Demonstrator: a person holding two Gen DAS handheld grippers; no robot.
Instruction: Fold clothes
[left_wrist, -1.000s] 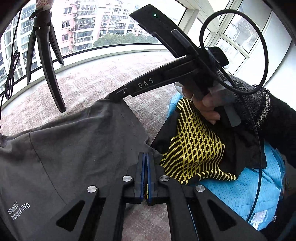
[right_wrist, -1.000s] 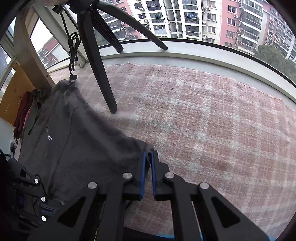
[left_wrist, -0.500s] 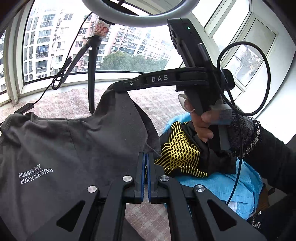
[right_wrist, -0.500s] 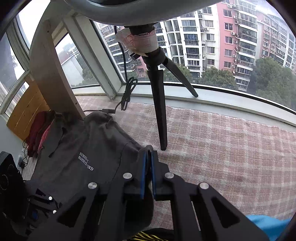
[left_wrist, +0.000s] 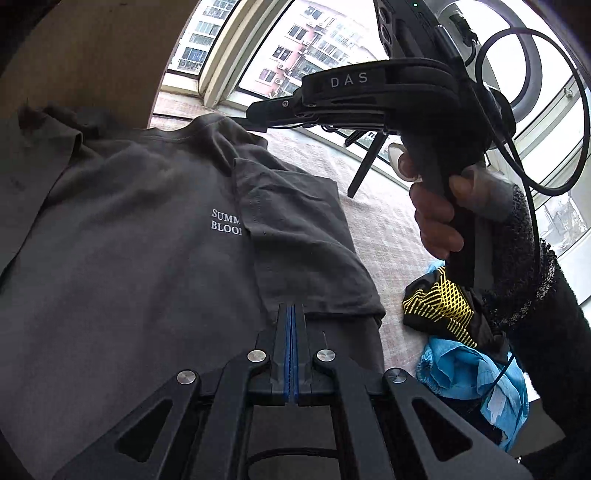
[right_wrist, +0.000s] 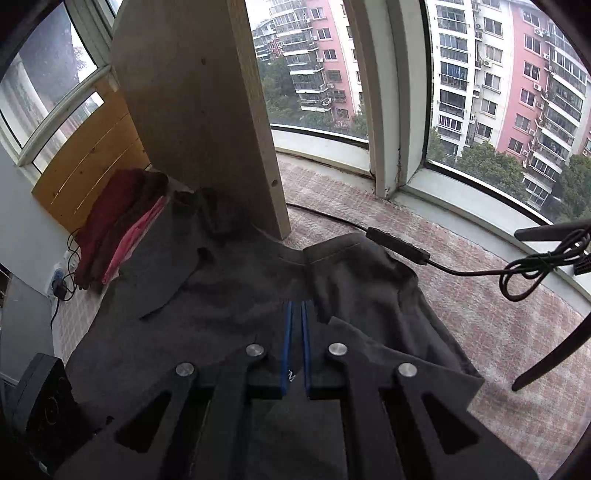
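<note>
The grey T-shirt (left_wrist: 129, 258) lies on the checked rug (left_wrist: 388, 236), its right side turned in over the chest. Both the left gripper (left_wrist: 294, 325) and right gripper (right_wrist: 296, 321) have jaws clamped on the folded edge. Lay that edge straight and flat before letting go, I'd judge.

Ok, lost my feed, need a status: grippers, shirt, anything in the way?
Both grippers shut: left, right, each on the grey shirt. Right side folded over the chest. Cable lies on its far edge.
</note>
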